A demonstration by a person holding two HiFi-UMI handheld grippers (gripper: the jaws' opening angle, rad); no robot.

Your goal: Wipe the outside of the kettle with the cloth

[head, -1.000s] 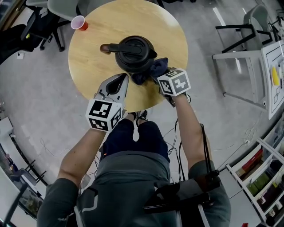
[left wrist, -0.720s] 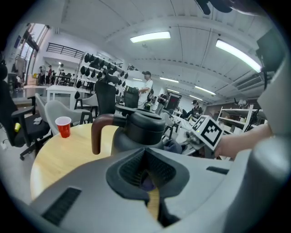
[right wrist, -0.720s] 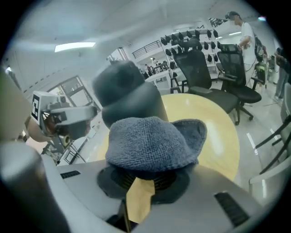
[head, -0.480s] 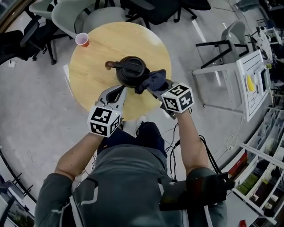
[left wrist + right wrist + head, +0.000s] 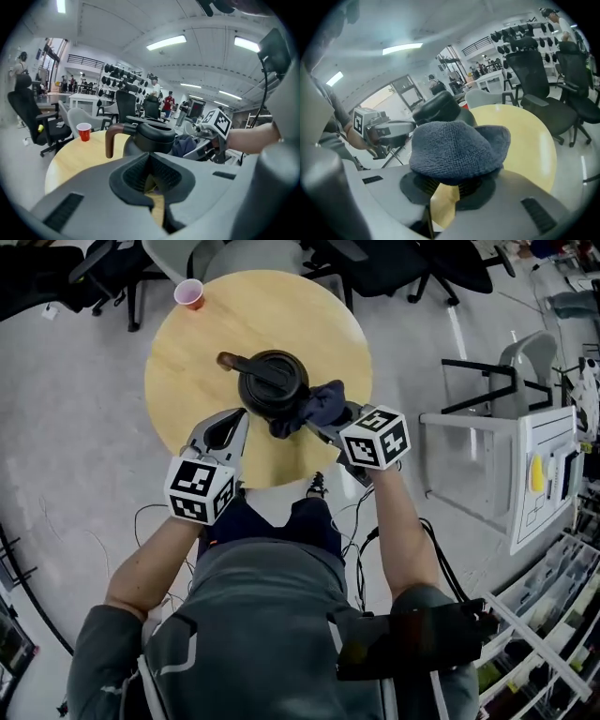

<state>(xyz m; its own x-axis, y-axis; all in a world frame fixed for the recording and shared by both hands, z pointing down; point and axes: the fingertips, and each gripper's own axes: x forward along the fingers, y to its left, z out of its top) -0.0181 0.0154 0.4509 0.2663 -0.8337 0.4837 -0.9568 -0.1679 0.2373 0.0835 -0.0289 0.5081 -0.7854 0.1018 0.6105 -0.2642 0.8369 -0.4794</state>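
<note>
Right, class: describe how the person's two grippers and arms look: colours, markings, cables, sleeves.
The left gripper and right gripper have pale grey moulded shells with dark ribbed pads. Each carries a white cube printed with black square markers. The sleeves are short and dark grey. A thin black cable runs along the right arm.

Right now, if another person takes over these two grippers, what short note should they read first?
Left gripper: shut, holding nothing, just short of the kettle.
Right gripper: shut on the cloth, which lies against the kettle's right side.
Kettle: upright near the middle of the table, lid on, handle pointing far-left. A cup stands at the far edge.
Done: cloth is picked up and on the kettle; how much has been wiped cannot be told.
Left: probably carry the cloth round the remaining sides, perhaps steadying the kettle with the left gripper.
</note>
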